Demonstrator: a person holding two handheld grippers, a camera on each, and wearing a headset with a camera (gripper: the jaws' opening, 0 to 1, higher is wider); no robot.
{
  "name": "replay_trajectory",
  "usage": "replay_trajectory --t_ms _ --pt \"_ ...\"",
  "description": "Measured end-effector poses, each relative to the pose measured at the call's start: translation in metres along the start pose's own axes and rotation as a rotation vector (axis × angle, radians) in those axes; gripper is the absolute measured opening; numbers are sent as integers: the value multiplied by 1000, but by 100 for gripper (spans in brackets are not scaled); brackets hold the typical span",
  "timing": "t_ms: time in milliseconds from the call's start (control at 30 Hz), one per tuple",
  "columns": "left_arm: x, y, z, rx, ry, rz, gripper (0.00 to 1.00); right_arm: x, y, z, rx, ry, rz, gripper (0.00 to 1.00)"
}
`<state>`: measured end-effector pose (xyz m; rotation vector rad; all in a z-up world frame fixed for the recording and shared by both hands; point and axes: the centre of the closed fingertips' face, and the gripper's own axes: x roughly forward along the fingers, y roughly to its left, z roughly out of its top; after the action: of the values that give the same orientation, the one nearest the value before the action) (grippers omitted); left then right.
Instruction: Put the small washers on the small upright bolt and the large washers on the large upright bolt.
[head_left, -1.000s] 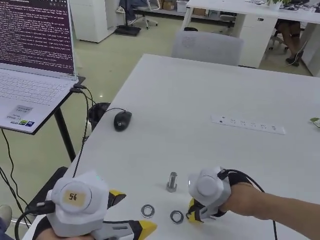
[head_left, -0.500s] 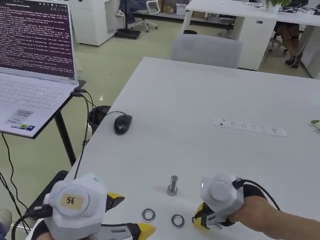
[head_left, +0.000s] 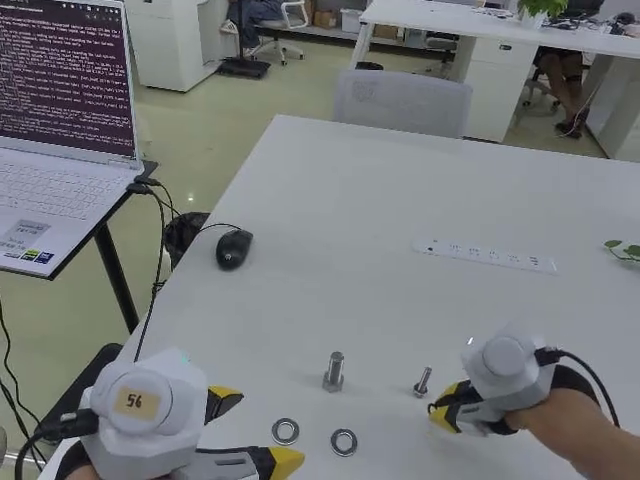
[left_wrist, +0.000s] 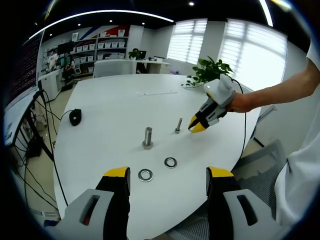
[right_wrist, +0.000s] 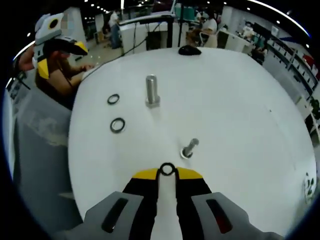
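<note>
Right gripper view: a small washer (right_wrist: 167, 169) is clamped in the right gripper (right_wrist: 167, 175), just short of the small bolt (right_wrist: 190, 148) by the near edge of the table (right_wrist: 250, 100), and should be centred over its tip before release.

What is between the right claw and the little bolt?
Just bare white table, seen in the right gripper view: right claw, holding a washer, then little bolt.

Left gripper (left_wrist: 168, 173) sits low, jaws spread wide; right gripper (head_left: 445, 415) out alongside, jaws pinching a washer (right_wrist: 167, 164).
</note>
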<state>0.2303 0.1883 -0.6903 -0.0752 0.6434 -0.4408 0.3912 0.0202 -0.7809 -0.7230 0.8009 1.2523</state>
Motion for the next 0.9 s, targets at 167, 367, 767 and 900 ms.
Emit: replay_trajectory --t_ms 167,367,767,900 --pt "0 -1 0 2 1 -1 61 -13 -21 16 3 -31 -45 13" --pt "-2 0 -1 -3 -1 3 61 -14 -27 35 -38 -41 -45 13" --pt "-7 6 -3 -12 1 24 61 0 -23 36 -84 12 -12 13" --pt "-7 6 -4 -12 2 23 61 2 -23 35 -88 20 -5 13"
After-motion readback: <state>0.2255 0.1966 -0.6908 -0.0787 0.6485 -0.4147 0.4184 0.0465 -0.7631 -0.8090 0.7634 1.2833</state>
